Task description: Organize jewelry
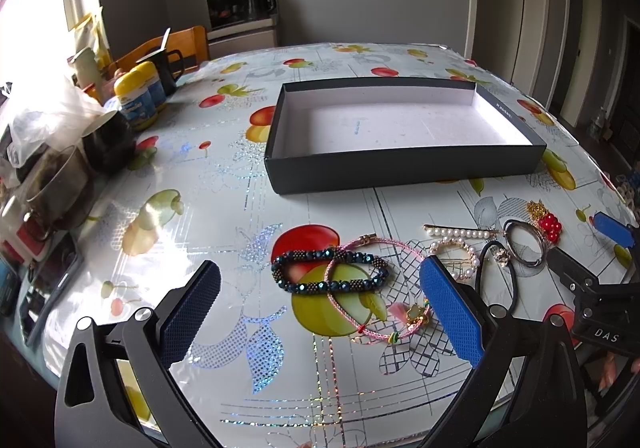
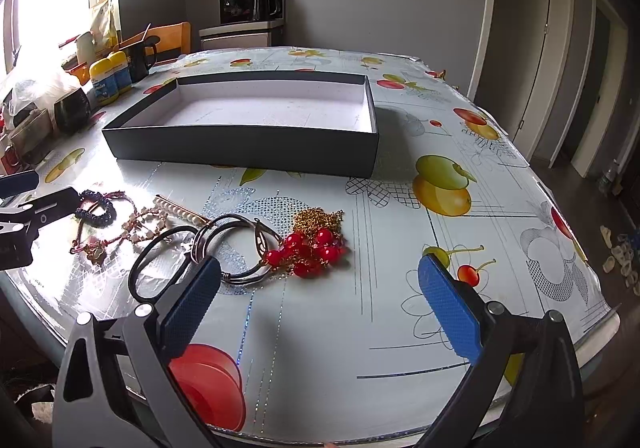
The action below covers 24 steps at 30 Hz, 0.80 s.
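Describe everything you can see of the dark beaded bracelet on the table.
The beaded bracelet is a closed loop of dark blue faceted beads mixed with small bronze-looking ones, glossy like glass. It lies flat on the tablecloth over a printed fruit, pulled into a long oval. A pink cord bracelet crosses it. It lies ahead of the open left gripper, untouched, nearer than the empty box.

We see bare tablecloth (image 2: 320,328) between our right gripper (image 2: 320,312) and the red beads (image 2: 310,248). Ahead, the box (image 1: 400,168) walls off the middle. Jars (image 1: 138,96) and pots (image 1: 60,188) crowd the left edge.
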{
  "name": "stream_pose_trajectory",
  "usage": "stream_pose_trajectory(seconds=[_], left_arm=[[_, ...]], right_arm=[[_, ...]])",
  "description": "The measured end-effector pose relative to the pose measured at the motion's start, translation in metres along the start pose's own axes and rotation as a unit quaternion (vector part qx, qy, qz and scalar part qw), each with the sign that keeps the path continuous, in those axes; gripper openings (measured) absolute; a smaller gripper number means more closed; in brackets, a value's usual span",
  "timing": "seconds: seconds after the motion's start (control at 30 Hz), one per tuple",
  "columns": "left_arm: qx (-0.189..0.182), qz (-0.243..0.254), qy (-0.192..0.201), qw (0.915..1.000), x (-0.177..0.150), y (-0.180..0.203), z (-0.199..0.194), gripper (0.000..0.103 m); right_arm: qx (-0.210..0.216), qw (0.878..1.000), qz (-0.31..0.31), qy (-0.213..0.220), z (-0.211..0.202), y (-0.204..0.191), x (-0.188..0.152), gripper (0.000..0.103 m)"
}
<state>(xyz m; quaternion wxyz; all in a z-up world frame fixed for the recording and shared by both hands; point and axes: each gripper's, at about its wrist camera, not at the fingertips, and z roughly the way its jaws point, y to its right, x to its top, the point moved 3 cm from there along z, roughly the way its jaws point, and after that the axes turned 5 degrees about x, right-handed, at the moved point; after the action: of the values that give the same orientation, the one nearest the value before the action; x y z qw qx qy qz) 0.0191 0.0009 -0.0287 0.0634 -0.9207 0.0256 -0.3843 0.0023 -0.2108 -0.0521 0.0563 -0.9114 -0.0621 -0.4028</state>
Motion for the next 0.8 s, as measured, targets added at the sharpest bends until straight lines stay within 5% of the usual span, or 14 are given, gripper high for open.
stream_pose_trajectory(seconds=[0.8], left_arm=[[0.001,0.001,-0.002,1.0,0.0018,0.0014,-0.0019,0.101]], right_arm=[[0.0,1.0,-0.002,0.0,0.0001,-0.0012,-0.0002,0.097]])
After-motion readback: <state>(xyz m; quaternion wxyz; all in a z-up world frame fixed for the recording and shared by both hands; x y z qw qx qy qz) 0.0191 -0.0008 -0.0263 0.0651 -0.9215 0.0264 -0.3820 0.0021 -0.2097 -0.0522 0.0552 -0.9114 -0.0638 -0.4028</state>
